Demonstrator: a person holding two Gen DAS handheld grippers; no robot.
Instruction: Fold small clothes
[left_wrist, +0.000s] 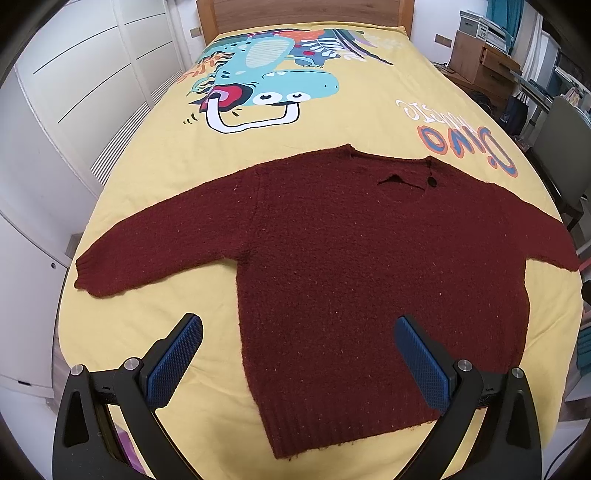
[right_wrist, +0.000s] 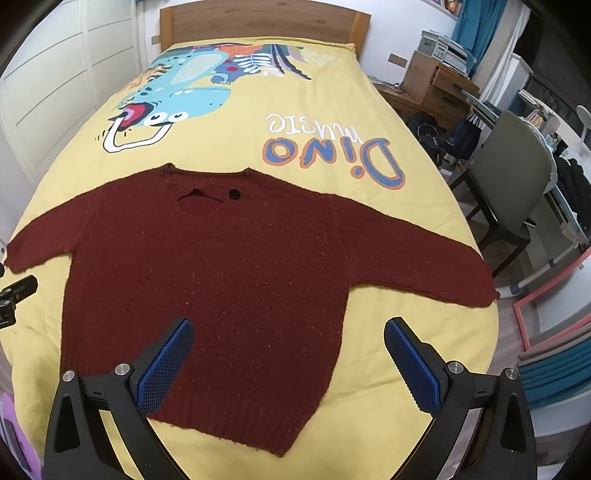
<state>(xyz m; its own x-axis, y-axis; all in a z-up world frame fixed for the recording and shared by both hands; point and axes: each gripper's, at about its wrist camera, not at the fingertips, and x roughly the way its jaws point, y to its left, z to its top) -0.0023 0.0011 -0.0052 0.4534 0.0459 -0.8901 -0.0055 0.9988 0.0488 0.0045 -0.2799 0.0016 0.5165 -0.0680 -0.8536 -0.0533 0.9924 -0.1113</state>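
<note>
a dark red knitted sweater (left_wrist: 351, 266) lies spread flat on a bed covered by a yellow bedspread (left_wrist: 369, 122), filling the middle and lower part of both frames. its body is laid out smooth, both sleeves stretched outward and angled slightly down toward the frame's left and right edges. the knit is fuzzy and nubbly, flecked with tiny pale specks. a ribbed hem (left_wrist: 354, 432) runs along the bottom edge, slanting in the lower centre of the left wrist view, and the left-hand sleeve ends in a ribbed cuff (left_wrist: 83, 275). near the neckline, in the upper middle of the garment, there is a slit-like opening with a small dark round button (left_wrist: 431, 181) beside it.

the bedspread carries a teal cartoon dinosaur (left_wrist: 273, 77) in the upper centre and upside-down "dino music" lettering (right_wrist: 332, 147) to the upper right. a wooden headboard (right_wrist: 258, 22) stands at the top of the frame.

the left claw (left_wrist: 299, 334) hangs spread wide above the lower left part of the sweater, blue ridged pads (left_wrist: 173, 362) apart, gripping nothing. the right claw (right_wrist: 288, 336) is likewise wide apart and empty over the sweater's lower right side. a grey chair (right_wrist: 513, 173) sits at the right edge.
</note>
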